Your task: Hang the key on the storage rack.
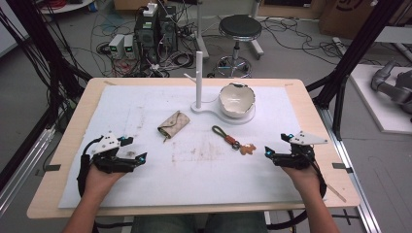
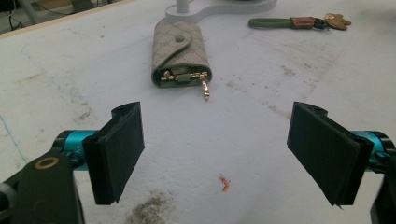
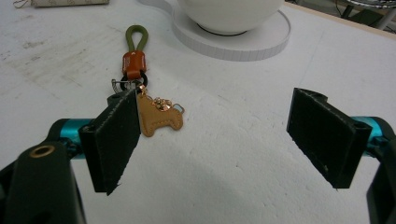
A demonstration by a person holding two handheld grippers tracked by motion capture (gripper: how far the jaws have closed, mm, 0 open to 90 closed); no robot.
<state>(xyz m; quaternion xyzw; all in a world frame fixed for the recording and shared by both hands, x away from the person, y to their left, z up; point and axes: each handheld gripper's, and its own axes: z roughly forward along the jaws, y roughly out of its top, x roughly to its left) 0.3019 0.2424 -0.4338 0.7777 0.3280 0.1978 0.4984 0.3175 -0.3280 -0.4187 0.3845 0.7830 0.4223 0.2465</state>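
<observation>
A beige quilted key pouch [image 1: 173, 124] [image 2: 180, 55] lies left of the table's middle, its brass clip sticking out of the open end. A keychain [image 1: 233, 141] [image 3: 145, 100] with an olive loop, an orange tab and a tan leather charm lies right of the middle. My left gripper [image 1: 132, 151] [image 2: 219, 151] rests at the front left, open, jaws aimed at the pouch with bare mat between them. At the front right my right gripper [image 1: 273, 145] [image 3: 219, 142] stands open, the charm just beyond its left jaw.
A white stand [image 1: 199, 73] with an upright post and a side peg stands at the back centre, a white bowl [image 1: 236, 100] on its round base. A stained white mat [image 1: 145, 184] covers the wooden table. A stool, computers and cables lie on the floor beyond.
</observation>
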